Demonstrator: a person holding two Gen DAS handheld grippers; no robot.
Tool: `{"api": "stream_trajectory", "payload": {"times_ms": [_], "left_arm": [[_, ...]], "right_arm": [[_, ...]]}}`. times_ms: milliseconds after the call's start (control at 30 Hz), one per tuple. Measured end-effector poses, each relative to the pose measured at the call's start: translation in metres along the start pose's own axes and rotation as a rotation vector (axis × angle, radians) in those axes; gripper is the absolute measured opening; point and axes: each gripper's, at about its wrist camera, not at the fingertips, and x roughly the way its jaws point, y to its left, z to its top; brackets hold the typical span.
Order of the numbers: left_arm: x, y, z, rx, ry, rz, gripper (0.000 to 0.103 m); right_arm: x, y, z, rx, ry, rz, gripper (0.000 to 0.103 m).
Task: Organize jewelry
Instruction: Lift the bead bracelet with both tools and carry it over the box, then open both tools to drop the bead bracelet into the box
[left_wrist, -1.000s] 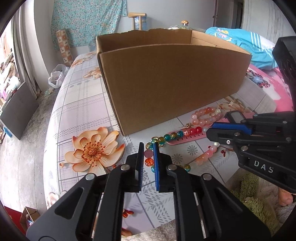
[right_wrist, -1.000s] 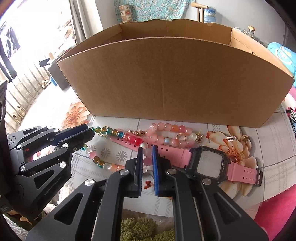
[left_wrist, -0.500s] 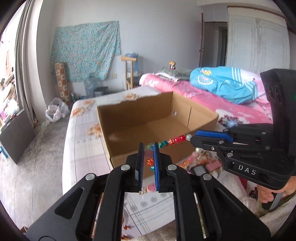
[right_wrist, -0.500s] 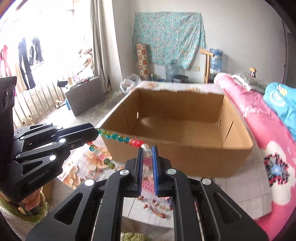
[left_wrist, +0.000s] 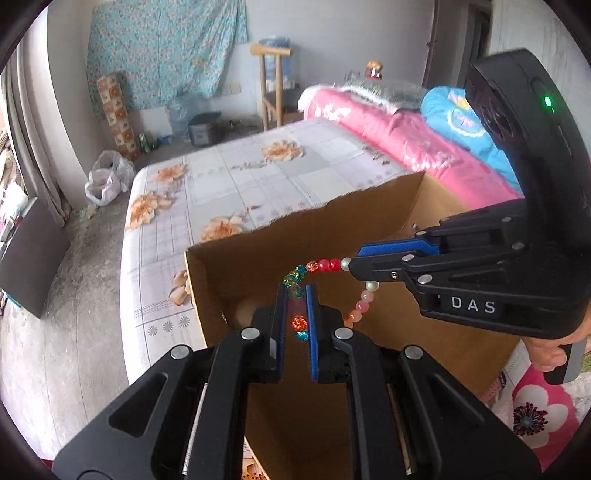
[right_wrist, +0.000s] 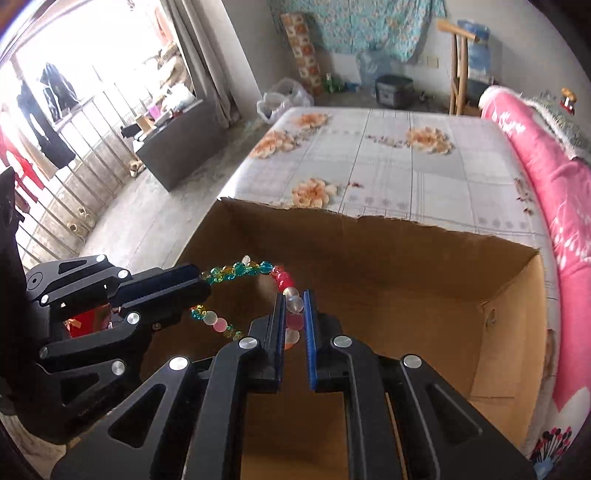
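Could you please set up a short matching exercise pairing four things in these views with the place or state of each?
Things:
1. bead string
2. cardboard box
3. left gripper
4. pink quilt

Places or states:
A. open-topped, standing on the bed
B. lying along the bed beyond the box
C. hanging between the two grippers over the box
D. shut on the teal and orange beads

Pairs: 1-C, 2-A, 3-D, 4-B
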Motion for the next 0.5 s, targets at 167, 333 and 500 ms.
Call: {"api": "stream_trajectory", "payload": {"times_ms": [167,333,500], "left_arm": [[0.035,0.009,0.005,0.022,0.115,0.056,0.009],[0.044,0.006,0.01,0.062,0.154,0.123,0.009],[0.042,0.008,0.012,0.055,0.134,0.137,0.01]], "right_arm": [[0.061,-0.017,0.02,0.086,0.183,0.068,0.01],[0.093,-0.027,0.033,0.158,0.264,0.109,0.011],[0.109,-0.044,0.037,0.247,0.287,0.152,0.011]]}}
